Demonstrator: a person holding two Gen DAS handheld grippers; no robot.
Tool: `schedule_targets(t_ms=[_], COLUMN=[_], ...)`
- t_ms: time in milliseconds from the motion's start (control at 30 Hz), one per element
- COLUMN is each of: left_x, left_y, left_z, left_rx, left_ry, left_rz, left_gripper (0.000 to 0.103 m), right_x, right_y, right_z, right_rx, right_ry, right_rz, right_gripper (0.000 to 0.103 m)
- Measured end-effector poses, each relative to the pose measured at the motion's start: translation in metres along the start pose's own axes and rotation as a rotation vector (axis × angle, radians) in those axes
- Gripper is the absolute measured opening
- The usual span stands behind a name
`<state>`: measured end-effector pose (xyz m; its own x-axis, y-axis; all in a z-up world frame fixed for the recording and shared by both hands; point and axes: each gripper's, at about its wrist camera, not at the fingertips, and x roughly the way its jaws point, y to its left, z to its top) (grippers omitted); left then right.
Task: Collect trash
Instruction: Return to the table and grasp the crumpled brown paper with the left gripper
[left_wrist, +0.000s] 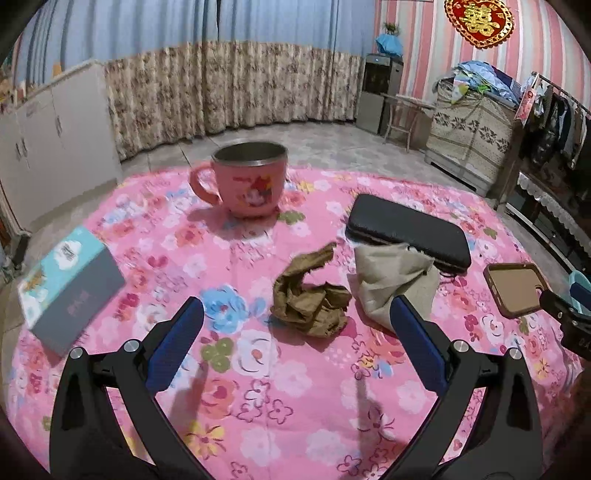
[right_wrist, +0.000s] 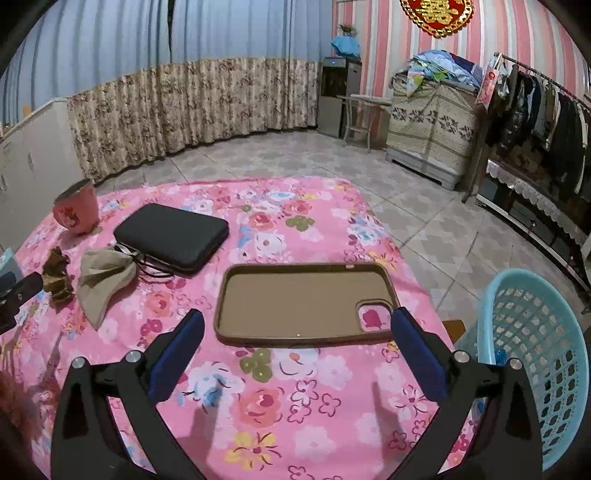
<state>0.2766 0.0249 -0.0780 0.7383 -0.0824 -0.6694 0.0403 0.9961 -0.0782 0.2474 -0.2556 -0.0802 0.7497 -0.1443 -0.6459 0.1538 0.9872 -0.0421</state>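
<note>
A crumpled brown paper wad (left_wrist: 310, 301) lies on the pink floral tablecloth (left_wrist: 280, 387), just ahead of my open, empty left gripper (left_wrist: 297, 314). A beige crumpled piece (left_wrist: 391, 280) lies to its right, touching a black case (left_wrist: 406, 230). Both scraps show at the left of the right wrist view: the brown wad (right_wrist: 55, 277) and the beige piece (right_wrist: 101, 280). My right gripper (right_wrist: 297, 317) is open and empty, hovering before a brown phone case (right_wrist: 303, 304). A light blue mesh basket (right_wrist: 532, 369) stands off the table's right edge.
A pink mug (left_wrist: 245, 179) stands at the back of the table. A teal and grey box (left_wrist: 70, 284) lies at the left. The black case (right_wrist: 171, 236) sits mid-table. Tiled floor, a cabinet, curtains and a clothes rack surround the table.
</note>
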Motion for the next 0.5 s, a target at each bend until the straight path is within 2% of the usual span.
schedule_targets(t_ms=[100,267,400,500], left_x=[0.014,0.027,0.041,0.041], left_y=[-0.001,-0.004,-0.008,-0.009], left_z=[0.001,0.012,0.015,0.013], left_rx=[0.002,0.022,0.032,0.039], left_ry=[0.05,0.047,0.098,0.105], left_rz=[0.0,0.018,-0.007,-0.018], left_gripper=[0.097,0.097,0.097,0.097], right_x=[0.0,-0.002,-0.001,0.0], right_y=[0.002,0.006,0.011,0.008], right_z=[0.002,0.006,0.005,0.004], right_rx=[-0.009,-0.016,-0.067,-0.053], right_ry=[-0.003,-0.018,0.0,0.005], right_rz=[0.002,0.017,0.015,0.026], right_gripper=[0.099,0.099,0.099,0.099])
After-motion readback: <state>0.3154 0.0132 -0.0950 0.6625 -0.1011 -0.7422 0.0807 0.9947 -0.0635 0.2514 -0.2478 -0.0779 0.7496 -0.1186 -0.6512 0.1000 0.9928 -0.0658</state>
